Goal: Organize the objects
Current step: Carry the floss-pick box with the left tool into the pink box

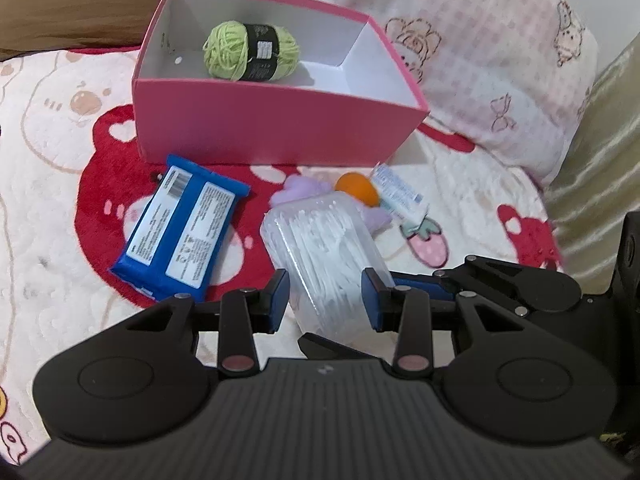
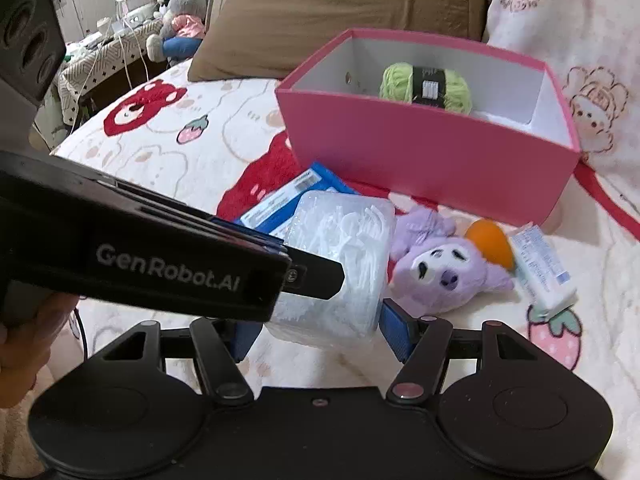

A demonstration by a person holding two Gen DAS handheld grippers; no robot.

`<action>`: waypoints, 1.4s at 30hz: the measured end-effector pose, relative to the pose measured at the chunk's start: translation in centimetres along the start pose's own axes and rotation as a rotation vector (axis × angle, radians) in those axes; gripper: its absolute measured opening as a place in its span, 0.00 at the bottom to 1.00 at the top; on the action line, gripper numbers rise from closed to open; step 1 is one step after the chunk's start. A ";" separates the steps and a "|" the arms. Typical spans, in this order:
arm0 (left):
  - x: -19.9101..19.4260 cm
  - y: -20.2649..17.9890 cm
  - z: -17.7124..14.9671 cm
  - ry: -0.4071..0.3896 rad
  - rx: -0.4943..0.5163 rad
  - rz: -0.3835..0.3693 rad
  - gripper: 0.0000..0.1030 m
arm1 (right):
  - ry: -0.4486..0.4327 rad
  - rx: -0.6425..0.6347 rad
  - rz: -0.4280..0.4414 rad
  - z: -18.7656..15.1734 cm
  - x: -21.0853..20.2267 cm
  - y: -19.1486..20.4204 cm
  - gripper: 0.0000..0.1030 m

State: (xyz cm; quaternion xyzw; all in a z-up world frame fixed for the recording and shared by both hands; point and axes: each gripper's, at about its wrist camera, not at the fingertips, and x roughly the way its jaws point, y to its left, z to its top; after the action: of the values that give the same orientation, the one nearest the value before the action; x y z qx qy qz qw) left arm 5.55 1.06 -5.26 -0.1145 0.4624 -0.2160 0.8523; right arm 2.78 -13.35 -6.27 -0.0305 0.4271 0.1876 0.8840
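Right wrist: tongs [image 2: 316, 330] seemingly clamping clear floss-pick box [image 2: 344, 264].

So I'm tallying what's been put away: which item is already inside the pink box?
Only the green yarn ball with the black label lies inside the pink box. The blue packet, purple plush and floss-pick container are outside it.

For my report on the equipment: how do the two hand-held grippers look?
Both are matte black plastic. The left hand-held gripper has blue pads on its fingers, round pivots and a ribbed body. The right hand-held gripper is alike. White "GenRobot.AI" lettering marks the left one's side.
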 end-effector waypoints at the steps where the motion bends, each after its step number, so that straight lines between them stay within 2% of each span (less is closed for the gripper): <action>1: 0.0 -0.2 0.1 -0.003 0.004 -0.004 0.36 | -0.007 -0.004 -0.003 0.0 -0.4 0.0 0.66; 7: -0.5 -1.2 2.6 0.038 0.055 -0.016 0.36 | -0.034 0.009 0.000 1.0 -1.5 -0.9 0.66; 17: -2.2 -3.9 6.8 0.012 0.096 -0.020 0.39 | -0.081 0.004 -0.015 4.6 -4.5 -2.5 0.66; 26: -2.1 -5.4 10.7 -0.017 0.112 -0.038 0.43 | -0.102 0.051 -0.033 7.9 -5.9 -4.7 0.66; 34: -0.3 -5.4 14.0 -0.069 0.120 -0.028 0.43 | -0.121 0.080 -0.045 10.8 -4.7 -7.0 0.65; 42: 2.9 -4.0 18.2 -0.088 0.052 -0.039 0.43 | -0.150 0.102 -0.080 14.1 -2.0 -9.6 0.65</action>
State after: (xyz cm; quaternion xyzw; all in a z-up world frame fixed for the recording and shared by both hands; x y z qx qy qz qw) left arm 21.17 -3.93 4.15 -0.1107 0.4166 -0.2391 0.8700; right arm 15.57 -19.90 3.16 0.0117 0.3670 0.1318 0.9208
